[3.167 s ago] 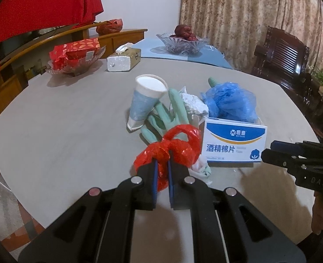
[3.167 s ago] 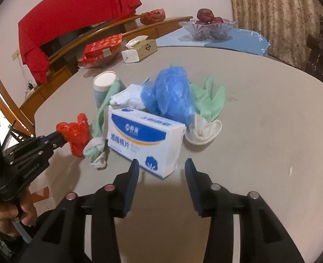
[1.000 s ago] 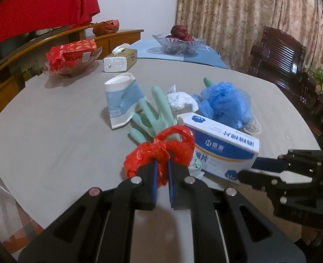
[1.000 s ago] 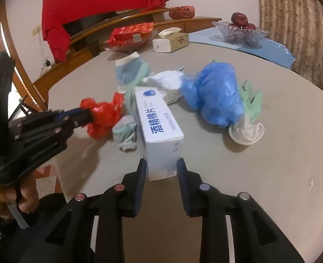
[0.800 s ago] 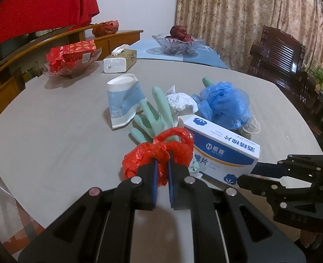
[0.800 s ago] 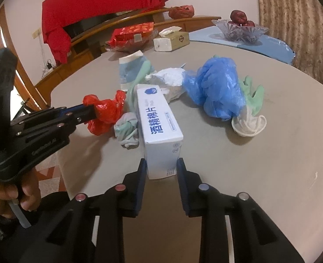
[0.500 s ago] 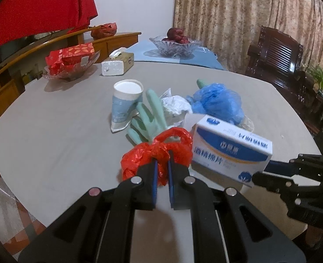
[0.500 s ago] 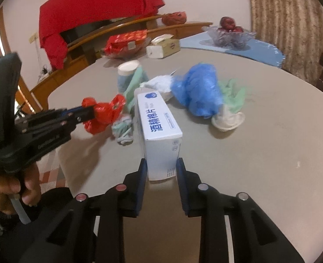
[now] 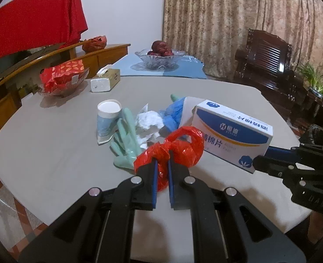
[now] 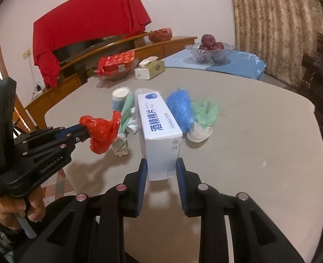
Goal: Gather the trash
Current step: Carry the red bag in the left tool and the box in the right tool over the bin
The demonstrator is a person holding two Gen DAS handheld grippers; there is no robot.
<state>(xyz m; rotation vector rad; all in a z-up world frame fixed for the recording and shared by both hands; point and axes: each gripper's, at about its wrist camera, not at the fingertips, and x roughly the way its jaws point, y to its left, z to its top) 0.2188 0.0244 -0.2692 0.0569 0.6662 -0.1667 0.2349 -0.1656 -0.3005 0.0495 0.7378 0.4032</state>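
My left gripper [image 9: 162,164] is shut on a red plastic bag [image 9: 179,146] and holds it above the grey table [image 9: 52,149]. It shows from the side in the right wrist view [image 10: 84,130], with the bag [image 10: 101,131] hanging from it. My right gripper [image 10: 161,164] is shut on a white and blue box [image 10: 159,127], lifted off the table; the box also shows in the left wrist view [image 9: 231,131]. On the table lie a paper cup [image 9: 107,118], green gloves [image 9: 126,140], crumpled white paper [image 9: 149,123] and a blue plastic bundle [image 10: 181,109].
A tissue box [image 9: 104,81], a bowl with red packets [image 9: 62,79] and a glass fruit bowl [image 9: 160,59] stand at the far side. A dark wooden chair [image 9: 264,65] stands at the right. A white wad [image 10: 199,133] lies by the green glove [image 10: 205,111].
My right gripper closed on the box, turned it and lifted it off the table. My left gripper kept its hold on the red bag and rose a little.
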